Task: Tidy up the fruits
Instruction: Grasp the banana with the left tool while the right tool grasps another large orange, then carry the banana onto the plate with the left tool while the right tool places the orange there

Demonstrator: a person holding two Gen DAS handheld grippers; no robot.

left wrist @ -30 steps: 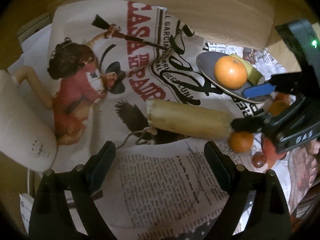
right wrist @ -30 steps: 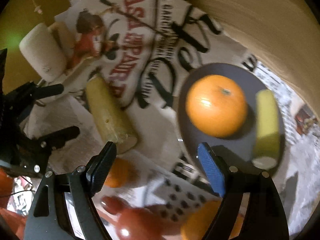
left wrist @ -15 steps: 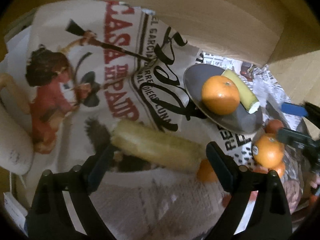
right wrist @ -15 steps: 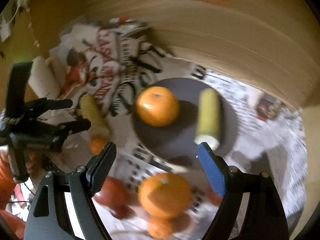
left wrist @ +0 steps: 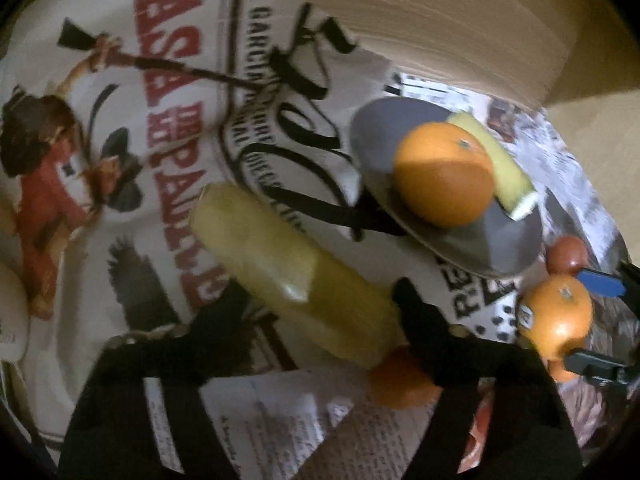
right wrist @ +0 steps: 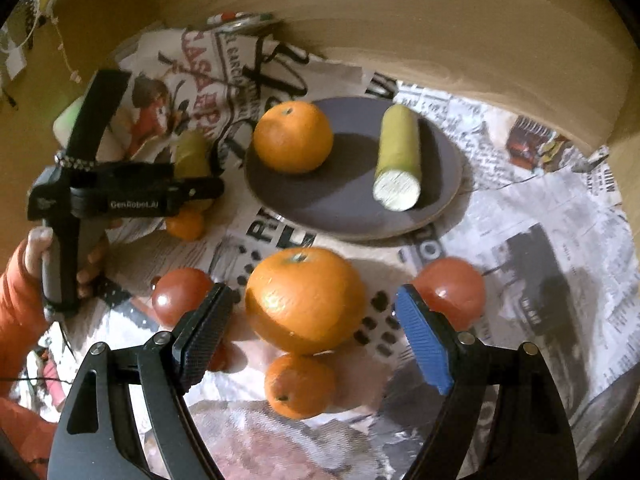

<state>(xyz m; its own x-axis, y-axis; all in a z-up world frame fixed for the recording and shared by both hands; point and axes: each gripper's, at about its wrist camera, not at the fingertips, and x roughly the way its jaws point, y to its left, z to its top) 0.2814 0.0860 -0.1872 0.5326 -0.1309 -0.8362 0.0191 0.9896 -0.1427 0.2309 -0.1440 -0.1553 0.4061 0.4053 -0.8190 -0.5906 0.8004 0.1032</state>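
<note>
A grey plate [right wrist: 344,204] holds an orange [right wrist: 293,137] and a short yellow-green stalk piece [right wrist: 398,157]; both show in the left wrist view too, the plate [left wrist: 376,136] with its orange [left wrist: 444,174]. My left gripper [left wrist: 316,304] is open, its fingers on either side of a long yellow stalk [left wrist: 296,264] lying on newspaper. My right gripper [right wrist: 312,332] is open around a big orange [right wrist: 305,300] in front of the plate, fingers apart from it.
Two red tomatoes [right wrist: 182,294] [right wrist: 450,292] flank the big orange. A smaller orange [right wrist: 300,386] lies nearer, another small one [right wrist: 186,224] by the left gripper. Newspaper [right wrist: 540,248] covers the surface. A wooden wall [right wrist: 440,20] curves behind. A white object [left wrist: 10,320] lies far left.
My left gripper moved forward until its fingers straddle the long stalk. My right gripper pulled back from the plate and came down around the big orange.
</note>
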